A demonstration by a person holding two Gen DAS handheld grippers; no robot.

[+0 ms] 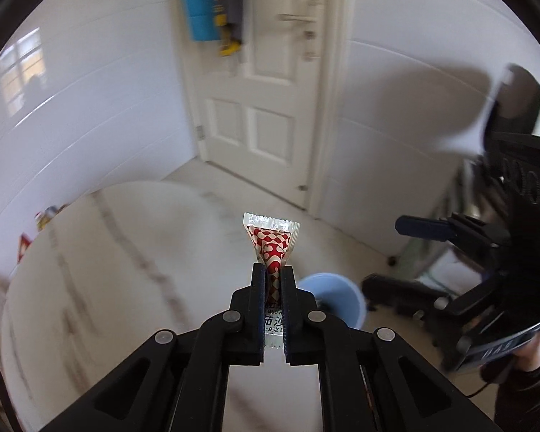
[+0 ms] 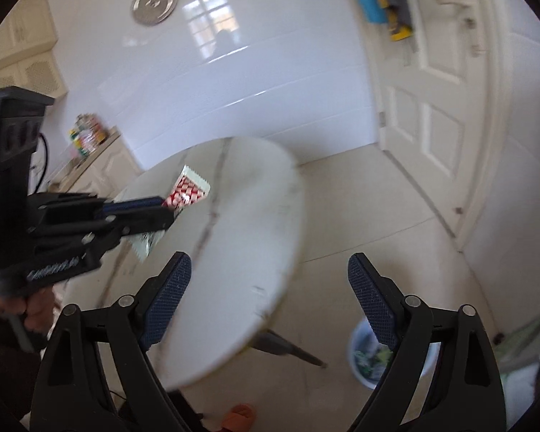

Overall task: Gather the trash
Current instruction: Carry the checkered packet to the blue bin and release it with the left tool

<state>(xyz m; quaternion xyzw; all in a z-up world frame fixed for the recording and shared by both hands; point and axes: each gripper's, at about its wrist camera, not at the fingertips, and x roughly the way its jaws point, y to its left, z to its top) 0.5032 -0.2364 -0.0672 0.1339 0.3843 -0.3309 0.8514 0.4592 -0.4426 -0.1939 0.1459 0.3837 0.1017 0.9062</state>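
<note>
My left gripper [image 1: 273, 270] is shut on a red-and-white checkered sauce packet [image 1: 273, 241], held in the air above the round white marble table [image 1: 108, 270]. The packet [image 2: 189, 192] and the left gripper [image 2: 169, 212] also show at the left of the right wrist view. A light blue trash bin [image 1: 336, 302] stands on the floor just right of the left gripper's tips; in the right wrist view the bin [image 2: 363, 356] holds some trash beside the table. My right gripper [image 2: 270, 273] is open and empty, above the table edge and floor.
A white panelled door [image 1: 270, 90] with a blue bag hanging on it is ahead. A cabinet with jars [image 2: 90, 133] stands at the far left. A table leg [image 2: 288, 349] and an orange slipper [image 2: 239, 415] are on the tiled floor. A black chair base [image 1: 406, 295] lies at the right.
</note>
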